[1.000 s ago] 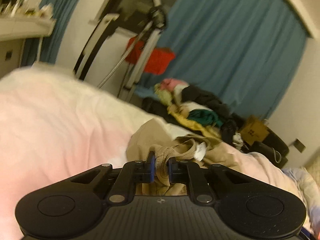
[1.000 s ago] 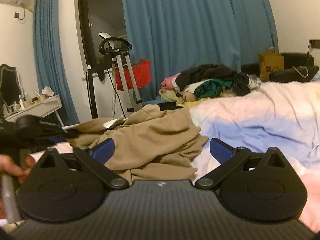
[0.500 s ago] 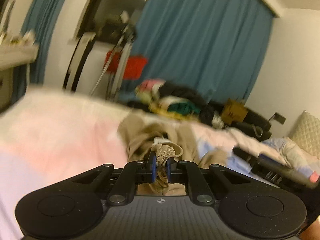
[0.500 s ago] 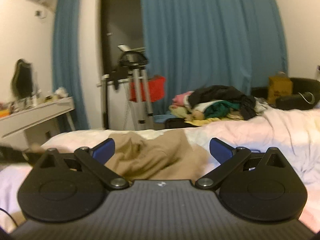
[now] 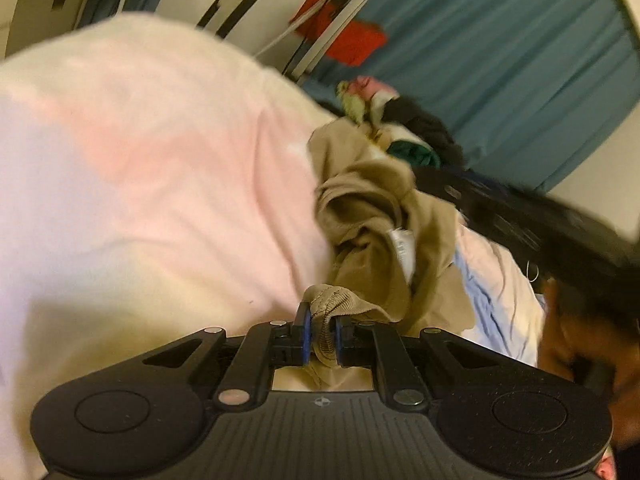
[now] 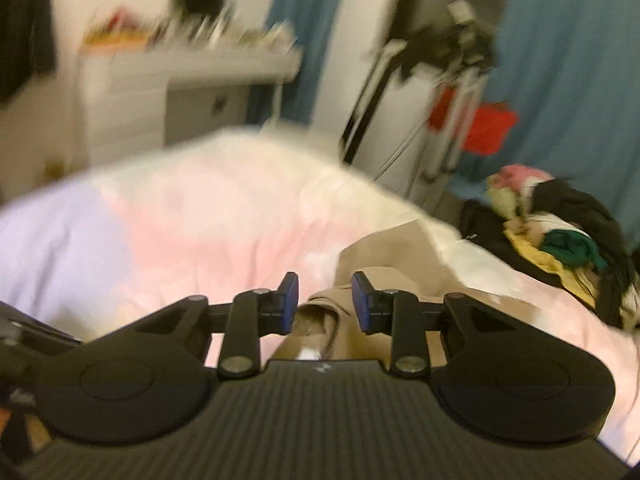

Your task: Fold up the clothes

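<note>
1. Your left gripper has its blue pads pinched tight on a ribbed hem of the tan garment.
2. That tan garment lies bunched on the pink and white duvet, a white care label showing among its folds.
3. Your right gripper has its jaws closing, with a fold of the same tan garment lying between and just below the pads; the pads are not yet pressing on it.
4. In the left wrist view, your right gripper's dark body sits blurred at the right, beside the garment.
5. A heap of mixed clothes lies at the far edge of the bed, in front of the blue curtain.
6. A red cloth hangs on a metal stand near that curtain.
</note>
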The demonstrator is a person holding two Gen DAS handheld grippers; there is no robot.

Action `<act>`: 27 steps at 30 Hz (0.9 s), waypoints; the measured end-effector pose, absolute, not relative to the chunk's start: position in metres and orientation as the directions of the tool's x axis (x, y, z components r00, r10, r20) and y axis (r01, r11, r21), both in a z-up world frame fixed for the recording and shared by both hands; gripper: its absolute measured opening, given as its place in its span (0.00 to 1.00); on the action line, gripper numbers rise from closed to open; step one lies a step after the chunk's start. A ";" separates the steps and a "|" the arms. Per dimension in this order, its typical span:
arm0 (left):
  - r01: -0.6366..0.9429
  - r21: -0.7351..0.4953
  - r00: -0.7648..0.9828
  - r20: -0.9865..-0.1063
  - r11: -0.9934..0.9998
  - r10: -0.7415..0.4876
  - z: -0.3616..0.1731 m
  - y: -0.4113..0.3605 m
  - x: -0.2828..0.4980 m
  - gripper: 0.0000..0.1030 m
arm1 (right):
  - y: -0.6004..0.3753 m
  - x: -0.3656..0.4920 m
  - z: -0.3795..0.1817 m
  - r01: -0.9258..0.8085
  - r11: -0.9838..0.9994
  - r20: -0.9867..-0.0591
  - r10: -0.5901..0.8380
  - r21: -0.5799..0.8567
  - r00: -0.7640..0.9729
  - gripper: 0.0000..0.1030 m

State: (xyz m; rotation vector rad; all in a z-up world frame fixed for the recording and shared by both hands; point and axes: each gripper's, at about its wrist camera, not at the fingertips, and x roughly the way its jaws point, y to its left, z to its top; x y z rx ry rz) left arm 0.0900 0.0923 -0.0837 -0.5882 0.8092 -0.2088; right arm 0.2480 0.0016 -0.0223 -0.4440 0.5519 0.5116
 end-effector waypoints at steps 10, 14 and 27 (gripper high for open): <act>-0.042 -0.624 0.594 -0.643 0.780 -0.482 -0.112 0.098 0.128 0.19 | 0.025 0.297 -0.077 -0.536 0.714 -0.719 0.066 -0.450 0.692 0.09; -0.019 -0.654 0.612 -0.606 0.756 -0.508 -0.111 0.100 0.132 0.15 | 0.002 0.281 -0.051 -0.408 0.825 -0.580 0.123 -0.391 0.805 0.07; 0.300 -0.585 0.760 -0.331 0.753 -0.560 -0.047 0.062 0.079 0.09 | -0.150 0.172 0.005 0.027 0.998 -0.285 -0.040 -0.049 0.958 0.08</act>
